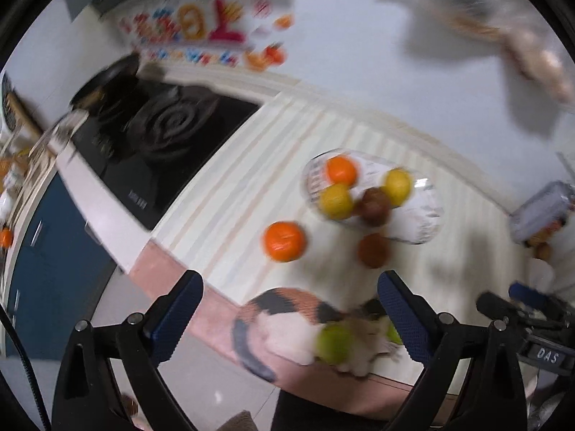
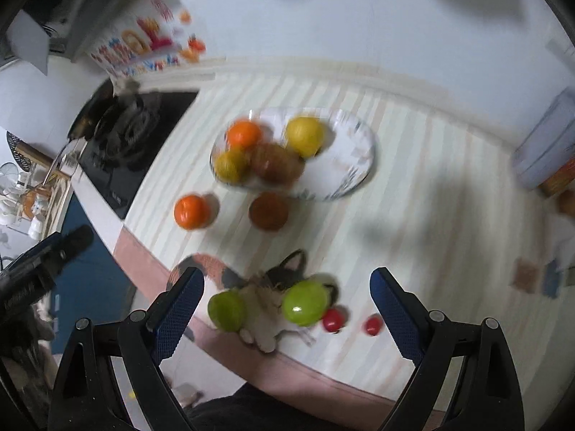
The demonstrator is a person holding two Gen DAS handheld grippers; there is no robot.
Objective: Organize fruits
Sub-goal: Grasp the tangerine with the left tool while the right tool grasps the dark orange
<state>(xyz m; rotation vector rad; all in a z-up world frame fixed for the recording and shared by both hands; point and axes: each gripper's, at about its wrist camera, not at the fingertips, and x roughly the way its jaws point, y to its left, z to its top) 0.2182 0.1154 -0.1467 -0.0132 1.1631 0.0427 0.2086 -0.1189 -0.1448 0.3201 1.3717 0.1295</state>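
Striped counter [image 2: 413, 186] carries a plate [image 2: 354, 165] already holding fruit, while two green apples [image 2: 305, 303] lie at the near edge by a cat [image 2: 262, 287], directly ahead of the right gripper [image 2: 287, 301], both it and the left gripper [image 1: 291, 305] spread wide and empty.

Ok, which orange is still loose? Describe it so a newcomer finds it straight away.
Start at the glass fruit plate on the striped counter. On its stove side, just outside the rim, a single orange sits on the bare counter. Unlike the orange in the plate, it touches no other fruit; a brown fruit lies apart beside it.
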